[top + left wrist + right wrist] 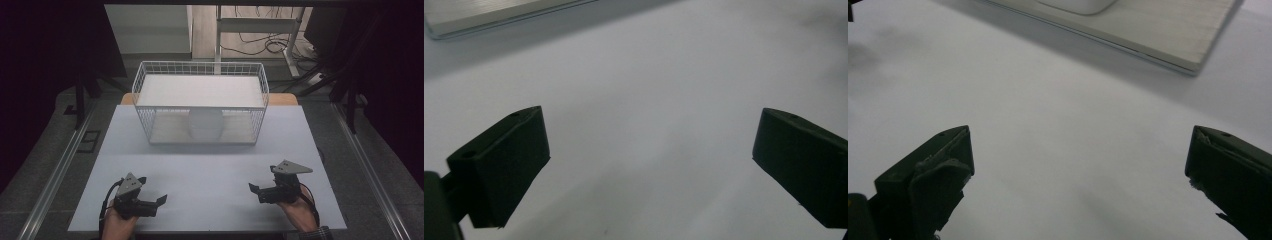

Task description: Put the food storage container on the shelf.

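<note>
A white wire basket (200, 75) stands upside down like a cage on a pale wooden board (170, 131) at the middle back of the table. Under it sits a round white object (205, 125). My left gripper (152, 190) rests low at the front left, held by a hand, jaws wide apart and empty. My right gripper (263, 178) is at the front right, also open and empty. Along the left gripper (649, 165) I see bare tabletop and a board corner (484, 12). Beyond the right gripper (1078, 175) lie the board's edge (1168, 35) and the white object (1073, 5).
The light grey tabletop (200, 170) stretches between the grippers and the basket. Behind the table stand a white metal frame (260, 25) and loose cables (272, 47) on the floor. Metal rails (55, 170) run along both sides.
</note>
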`<state>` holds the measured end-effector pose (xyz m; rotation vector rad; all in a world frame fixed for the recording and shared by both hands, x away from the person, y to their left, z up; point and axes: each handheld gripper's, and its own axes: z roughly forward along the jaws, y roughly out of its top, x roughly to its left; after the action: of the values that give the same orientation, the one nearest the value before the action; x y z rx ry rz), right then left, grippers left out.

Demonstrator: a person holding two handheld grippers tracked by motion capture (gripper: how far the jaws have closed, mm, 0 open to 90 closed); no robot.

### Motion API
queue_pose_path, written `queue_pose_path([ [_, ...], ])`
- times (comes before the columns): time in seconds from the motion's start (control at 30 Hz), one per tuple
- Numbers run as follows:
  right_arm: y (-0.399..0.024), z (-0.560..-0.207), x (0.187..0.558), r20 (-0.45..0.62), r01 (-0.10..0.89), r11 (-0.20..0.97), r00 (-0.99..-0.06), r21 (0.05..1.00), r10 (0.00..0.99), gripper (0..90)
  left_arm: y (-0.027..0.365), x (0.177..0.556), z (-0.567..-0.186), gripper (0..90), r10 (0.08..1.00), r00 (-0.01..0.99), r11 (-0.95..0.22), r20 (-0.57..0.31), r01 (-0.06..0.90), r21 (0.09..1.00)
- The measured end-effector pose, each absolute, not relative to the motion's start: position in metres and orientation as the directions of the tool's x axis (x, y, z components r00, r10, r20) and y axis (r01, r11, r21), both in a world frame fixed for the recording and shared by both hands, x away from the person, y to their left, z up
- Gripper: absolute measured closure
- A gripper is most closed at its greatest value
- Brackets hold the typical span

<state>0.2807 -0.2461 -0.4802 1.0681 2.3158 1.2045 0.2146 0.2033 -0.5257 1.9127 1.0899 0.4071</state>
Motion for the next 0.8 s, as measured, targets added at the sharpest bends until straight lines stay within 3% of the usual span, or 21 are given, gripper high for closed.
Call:
queue_pose_path([
  [0.37,-0.271,-0.495,0.260,0.051,0.504,0.348,-0.620,0.790,0.783,0.0,0.220,0.202,-0.530,0.0,0.846,0.516,-0.209,-0.131,0.547,0.811],
  [0.8,-0.275,-0.512,0.250,0.043,0.565,0.411,-0.622,0.715,0.782,0.0,0.225,0.197,-0.535,0.0,0.853,0.497,-0.199,-0.157,0.589,0.783],
])
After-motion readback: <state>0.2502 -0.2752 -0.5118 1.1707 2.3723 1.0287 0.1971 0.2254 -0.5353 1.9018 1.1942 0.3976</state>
